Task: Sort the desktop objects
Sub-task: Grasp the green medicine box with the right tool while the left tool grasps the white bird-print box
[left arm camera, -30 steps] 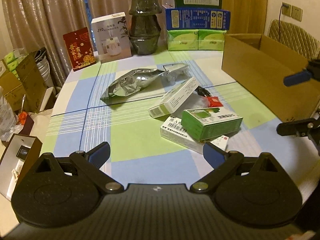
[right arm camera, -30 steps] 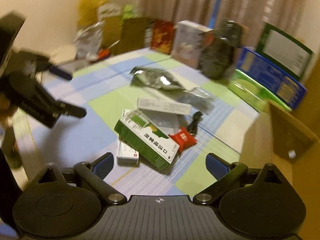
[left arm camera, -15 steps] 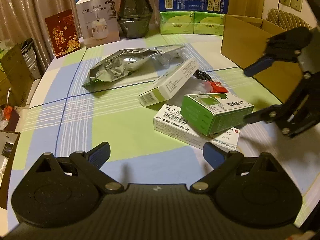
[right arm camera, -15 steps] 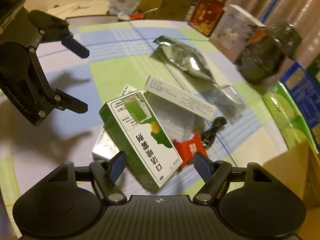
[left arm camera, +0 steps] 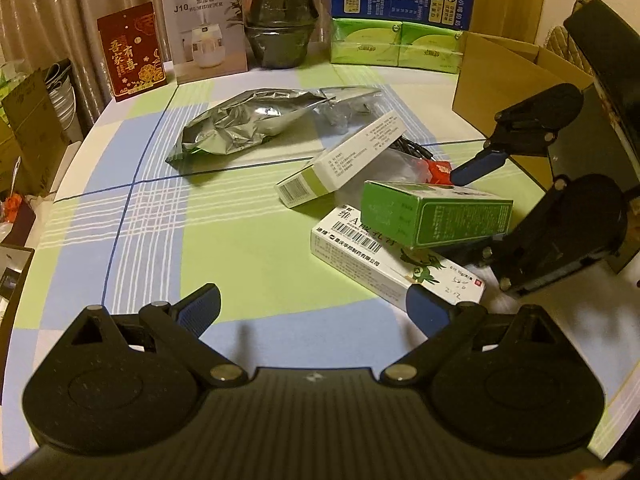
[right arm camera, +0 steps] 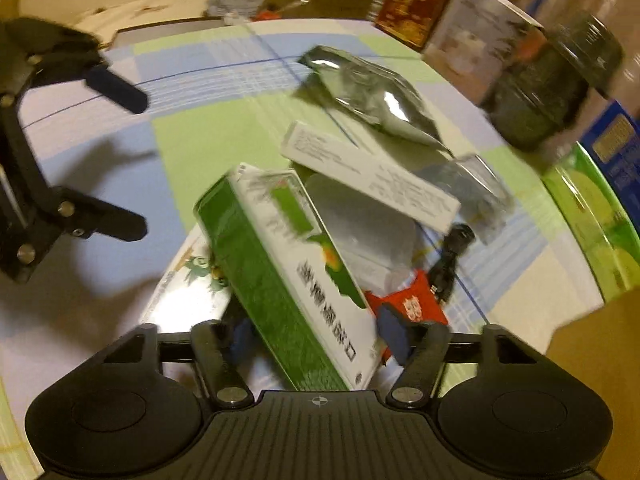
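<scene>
A green medicine box [left arm camera: 436, 216] lies on a flat white box [left arm camera: 372, 252] at the table's right middle. My right gripper [right arm camera: 316, 336] straddles the green box [right arm camera: 288, 272], one finger on each side, jaws still apart; it also shows in the left wrist view [left arm camera: 472, 216]. A white-and-green long box [left arm camera: 344, 164], a silver foil bag [left arm camera: 248, 120], a red packet [left arm camera: 438, 170] and a black cable [right arm camera: 452, 256] lie nearby. My left gripper [left arm camera: 316, 308] is open and empty over the near table.
An open cardboard box [left arm camera: 516, 76] stands at the right edge. Along the back stand a red card [left arm camera: 130, 52], a humidifier box [left arm camera: 206, 28], a black pot [left arm camera: 282, 20] and green tissue packs [left arm camera: 394, 44]. Clutter lies beyond the table's left edge.
My right gripper has moved in and down onto the green box, its fingers now on both sides. The left gripper has moved forward toward the pile and stays open.
</scene>
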`<state>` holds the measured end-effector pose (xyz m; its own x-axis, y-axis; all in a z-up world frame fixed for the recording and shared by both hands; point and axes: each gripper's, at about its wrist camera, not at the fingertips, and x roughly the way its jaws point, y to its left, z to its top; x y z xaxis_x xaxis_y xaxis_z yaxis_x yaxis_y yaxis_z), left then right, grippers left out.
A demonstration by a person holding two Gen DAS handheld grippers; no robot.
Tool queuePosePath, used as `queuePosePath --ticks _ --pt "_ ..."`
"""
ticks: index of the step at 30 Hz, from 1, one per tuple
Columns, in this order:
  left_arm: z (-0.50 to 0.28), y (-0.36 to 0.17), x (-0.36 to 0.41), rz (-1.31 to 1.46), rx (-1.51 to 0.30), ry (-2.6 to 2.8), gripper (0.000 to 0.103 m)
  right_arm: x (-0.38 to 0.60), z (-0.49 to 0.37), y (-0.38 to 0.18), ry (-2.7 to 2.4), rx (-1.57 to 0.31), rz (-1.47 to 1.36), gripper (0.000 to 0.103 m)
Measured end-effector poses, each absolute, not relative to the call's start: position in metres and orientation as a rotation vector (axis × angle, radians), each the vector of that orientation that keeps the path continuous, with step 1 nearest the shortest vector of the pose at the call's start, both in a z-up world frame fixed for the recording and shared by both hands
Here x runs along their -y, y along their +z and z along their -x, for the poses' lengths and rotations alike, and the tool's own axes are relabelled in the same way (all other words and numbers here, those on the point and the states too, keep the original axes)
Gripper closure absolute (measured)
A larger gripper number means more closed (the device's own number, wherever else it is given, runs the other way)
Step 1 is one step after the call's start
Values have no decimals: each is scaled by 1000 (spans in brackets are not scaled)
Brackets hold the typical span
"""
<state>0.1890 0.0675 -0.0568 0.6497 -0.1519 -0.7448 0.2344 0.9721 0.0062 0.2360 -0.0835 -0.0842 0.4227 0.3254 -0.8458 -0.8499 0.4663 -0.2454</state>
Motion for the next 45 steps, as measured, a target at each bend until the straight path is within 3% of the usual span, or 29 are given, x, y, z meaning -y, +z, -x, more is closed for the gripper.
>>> queuePosePath --ticks 2,10,15,18,20,24,30,32,35,39,40,41,45 --pt "-189 -57 -68 -94 -837 -218 6 88 -236 -81 797 -838 708 75" --pt "-187 -56 -65 -48 -836 -240 6 129 -215 -55 624 -988 371 75" --pt "-188 -57 -53 22 -840 -272 6 154 -199 -55 478 -984 201 75" --pt "-191 -59 -40 31 -840 -270 6 163 -192 -64 436 -982 176 67" --pt "-195 -62 -32 40 -840 -264 6 170 -187 -69 426 -989 162 56" --pt "-205 -69 -15 51 -850 -250 6 175 -179 -71 416 -973 164 53" --pt "-207 -83 -1 -60 -876 -203 28 180 -180 -75 402 -952 142 53" --pt "-200 -82 -4 -97 -879 -196 47 180 -178 -73 403 -936 143 53" --pt "-187 -80 -12 -151 -887 -173 65 176 -176 -71 421 -918 143 53" --pt "-175 -79 -20 -190 -884 -167 70 172 -173 -70 437 -899 146 55" --pt "-173 -79 -21 -191 -884 -171 70 171 -173 -70 439 -898 146 69" --pt "-171 -78 -20 -195 -885 -176 70 171 -172 -69 441 -898 141 75" --pt "-155 -77 -10 -210 -887 -216 70 175 -167 -67 451 -907 86 75"
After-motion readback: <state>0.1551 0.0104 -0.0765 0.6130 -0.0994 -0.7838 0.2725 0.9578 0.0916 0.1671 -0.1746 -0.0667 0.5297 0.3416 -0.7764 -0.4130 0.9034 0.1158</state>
